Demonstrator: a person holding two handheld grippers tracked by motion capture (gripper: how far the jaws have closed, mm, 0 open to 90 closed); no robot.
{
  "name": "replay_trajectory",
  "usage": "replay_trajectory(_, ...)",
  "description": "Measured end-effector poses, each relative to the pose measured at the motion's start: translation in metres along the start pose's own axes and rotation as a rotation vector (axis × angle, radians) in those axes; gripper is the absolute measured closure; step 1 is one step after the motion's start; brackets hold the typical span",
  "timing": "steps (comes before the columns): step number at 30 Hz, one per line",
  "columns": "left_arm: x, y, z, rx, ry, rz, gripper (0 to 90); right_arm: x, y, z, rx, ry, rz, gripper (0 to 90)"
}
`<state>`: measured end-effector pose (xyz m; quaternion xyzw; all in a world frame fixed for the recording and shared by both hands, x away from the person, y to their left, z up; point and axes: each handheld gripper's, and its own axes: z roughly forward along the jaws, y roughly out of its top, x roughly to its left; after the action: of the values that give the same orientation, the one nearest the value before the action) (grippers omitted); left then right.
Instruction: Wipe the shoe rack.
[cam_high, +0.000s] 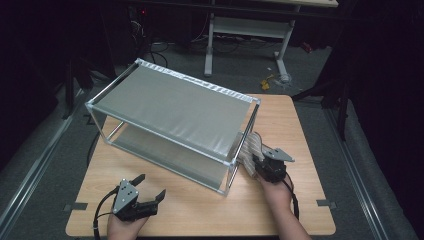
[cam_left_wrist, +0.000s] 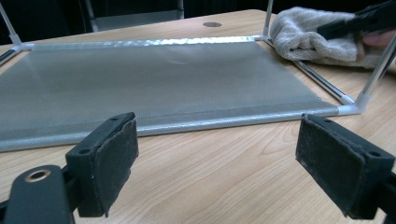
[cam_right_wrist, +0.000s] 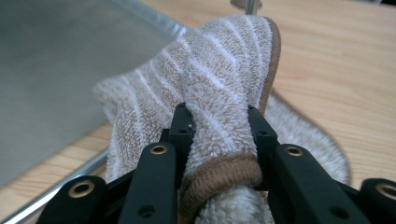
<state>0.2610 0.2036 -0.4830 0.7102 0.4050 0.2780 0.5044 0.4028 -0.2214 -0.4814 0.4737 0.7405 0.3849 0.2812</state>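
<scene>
A two-tier rack with a white tube frame and grey fabric shelves (cam_high: 175, 107) stands on the wooden table. A beige towel with white stripes (cam_high: 250, 150) lies at the rack's right end, partly over the lower shelf's edge (cam_right_wrist: 42, 79). My right gripper (cam_high: 260, 167) is shut on the towel's (cam_right_wrist: 224, 93) brown-hemmed fold, which bulges between the jaws. My left gripper (cam_high: 150, 187) sits at the table's front left with its jaws wide apart and nothing between them. Ahead of its pads (cam_left_wrist: 112, 158) lies the lower shelf (cam_left_wrist: 154, 79), with the towel (cam_left_wrist: 317, 35) far right.
The wooden table (cam_high: 300, 130) has bare surface to the right of the rack and along the front edge. A white desk frame (cam_high: 245, 30) stands on the floor beyond. Cables trail from both grippers toward the person's hands.
</scene>
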Motion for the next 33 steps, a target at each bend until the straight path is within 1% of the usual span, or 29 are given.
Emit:
replay_trajectory(4,-0.001,0.0,0.0,0.0,-0.004,-0.001,14.3,0.004,0.003,-0.016,-0.049,0.017,0.008,70.8)
replay_trajectory(6,-0.001,0.0,0.0,0.001,-0.005,-0.001,14.4,0.005,0.004,-0.023,-0.062,0.021,0.002,70.8)
replay_trajectory(8,-0.001,0.0,0.0,-0.001,-0.006,0.0,14.4,0.006,0.004,-0.03,-0.086,0.027,0.007,70.9)
replay_trajectory(9,-0.001,0.0,0.0,-0.001,-0.006,0.0,14.4,0.006,0.004,-0.03,-0.086,0.027,0.007,70.9)
replay_trajectory(10,-0.001,0.001,0.0,-0.003,-0.006,0.0,14.4,0.008,0.002,-0.038,-0.104,0.031,0.015,70.8)
replay_trajectory(11,-0.001,0.001,0.0,-0.003,-0.006,0.0,14.4,0.008,0.002,-0.038,-0.104,0.031,0.015,70.8)
replay_trajectory(12,-0.001,0.001,0.0,-0.002,-0.007,0.0,14.5,0.009,0.0,-0.044,-0.115,0.037,0.021,70.9)
replay_trajectory(15,-0.002,0.001,0.0,-0.001,-0.011,0.0,14.7,0.01,-0.003,-0.048,-0.122,0.034,0.018,70.9)
replay_trajectory(16,-0.002,0.001,0.0,-0.003,-0.012,0.001,14.9,0.01,-0.006,-0.053,-0.128,0.036,0.023,70.9)
replay_trajectory(18,-0.002,0.001,0.0,-0.002,-0.013,0.006,15.0,0.01,-0.007,-0.055,-0.134,0.036,0.028,70.9)
replay_trajectory(19,-0.003,0.001,0.001,-0.001,-0.015,0.005,15.0,0.009,-0.01,-0.06,-0.141,0.038,0.042,70.8)
replay_trajectory(20,-0.003,0.001,0.001,0.0,-0.015,0.003,15.0,0.009,-0.012,-0.061,-0.145,0.037,0.045,70.9)
replay_trajectory(22,-0.003,0.001,0.001,0.0,-0.016,0.003,15.0,0.009,-0.013,-0.063,-0.147,0.038,0.044,70.9)
replay_trajectory(24,-0.004,0.001,0.001,0.0,-0.015,0.001,15.0,0.011,-0.016,-0.07,-0.157,0.041,0.042,70.8)
replay_trajectory(27,-0.005,0.001,0.002,0.002,-0.016,0.001,15.0,0.014,-0.017,-0.079,-0.184,0.047,0.042,70.8)
replay_trajectory(33,-0.005,0.001,0.003,0.004,-0.019,0.003,15.0,0.018,-0.014,-0.103,-0.263,0.068,0.045,70.8)
